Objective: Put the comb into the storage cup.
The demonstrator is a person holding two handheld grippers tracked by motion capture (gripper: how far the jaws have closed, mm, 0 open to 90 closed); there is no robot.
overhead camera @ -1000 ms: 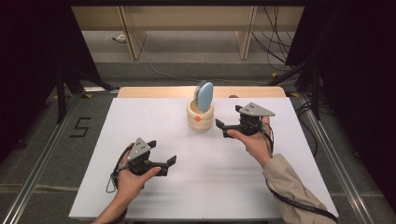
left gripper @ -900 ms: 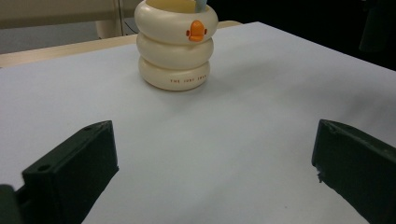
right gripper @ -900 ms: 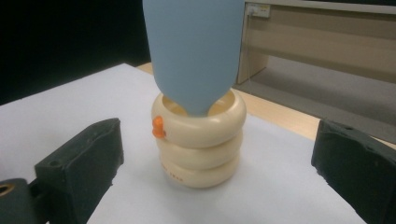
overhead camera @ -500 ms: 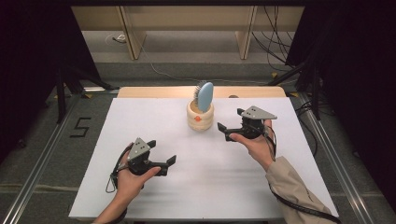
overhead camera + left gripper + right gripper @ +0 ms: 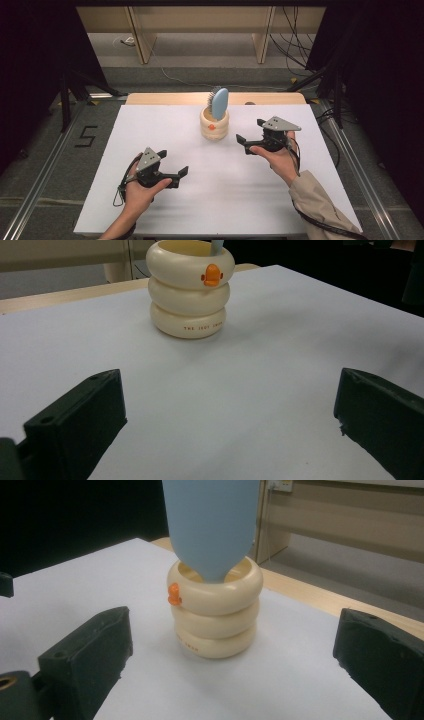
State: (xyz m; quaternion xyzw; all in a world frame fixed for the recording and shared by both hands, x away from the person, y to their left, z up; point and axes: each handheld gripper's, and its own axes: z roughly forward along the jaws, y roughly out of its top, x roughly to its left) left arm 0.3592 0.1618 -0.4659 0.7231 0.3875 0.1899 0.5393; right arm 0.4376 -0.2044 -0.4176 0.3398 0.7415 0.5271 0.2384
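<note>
A white table (image 5: 150, 130) takes up the middle of the high view, with a strip of bare wood (image 5: 165, 98) along its 12 o'clock edge. Beyond that edge, towards 12 o'clock, stands a pale wooden frame (image 5: 142, 40) on a grey floor (image 5: 200, 55), and thin cables (image 5: 170, 75) trail across that floor. At 9 o'clock of the table a black mark shaped like a 5 (image 5: 86, 136) lies on the floor, just beside a metal rail (image 5: 45, 170). Dark stands (image 5: 65, 90) rise at 10 o'clock, and further dark stands (image 5: 336, 85) at 2 o'clock.
</note>
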